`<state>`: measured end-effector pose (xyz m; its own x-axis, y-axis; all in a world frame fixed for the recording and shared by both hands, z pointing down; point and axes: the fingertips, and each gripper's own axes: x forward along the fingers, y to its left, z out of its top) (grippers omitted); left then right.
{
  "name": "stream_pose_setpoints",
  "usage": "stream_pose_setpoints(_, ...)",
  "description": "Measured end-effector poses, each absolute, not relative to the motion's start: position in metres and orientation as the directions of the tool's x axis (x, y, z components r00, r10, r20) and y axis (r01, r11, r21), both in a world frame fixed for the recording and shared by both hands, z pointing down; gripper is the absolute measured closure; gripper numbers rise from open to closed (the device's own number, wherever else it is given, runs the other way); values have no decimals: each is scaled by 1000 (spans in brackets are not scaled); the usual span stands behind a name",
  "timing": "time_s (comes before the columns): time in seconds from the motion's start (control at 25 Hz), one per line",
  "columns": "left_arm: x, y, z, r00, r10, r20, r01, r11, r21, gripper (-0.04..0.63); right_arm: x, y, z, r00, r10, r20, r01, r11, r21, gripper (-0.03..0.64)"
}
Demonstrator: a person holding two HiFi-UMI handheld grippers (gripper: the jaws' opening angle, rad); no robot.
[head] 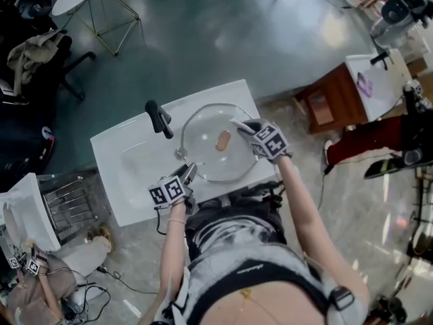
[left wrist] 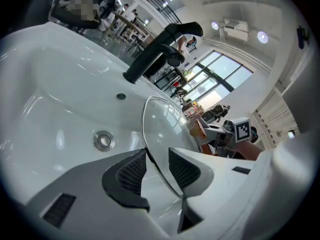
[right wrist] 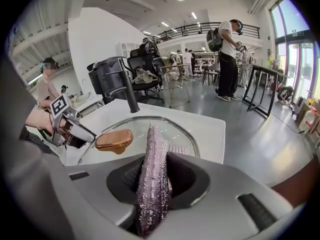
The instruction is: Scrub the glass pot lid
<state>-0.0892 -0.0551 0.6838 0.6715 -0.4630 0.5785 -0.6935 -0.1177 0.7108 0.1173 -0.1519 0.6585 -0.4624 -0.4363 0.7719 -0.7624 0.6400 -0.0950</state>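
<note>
Left gripper (left wrist: 157,166) clamps glass pot lid (head: 203,151) rim between its pads (left wrist: 131,171), right gripper (right wrist: 155,164) pinches scouring cloth (right wrist: 150,204) with glass just beyond its tips: hold left rigid, lay cloth flat, scrub around knob (right wrist: 114,140).

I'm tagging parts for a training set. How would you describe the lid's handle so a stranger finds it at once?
Find the white sink with the black faucet; a round glass lid is over its basin. At the lid's centre sits the handle, a small oblong knob, the only copper-brown, opaque piece on the clear glass.
</note>
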Motion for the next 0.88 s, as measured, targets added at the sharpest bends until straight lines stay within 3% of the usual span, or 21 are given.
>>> stream_pose_setpoints(0.88, -88, -56, 680, 679, -452, 579, -687, -112, 718, 459, 48, -197, 647, -477, -318, 819, -633, 771, -69, 523)
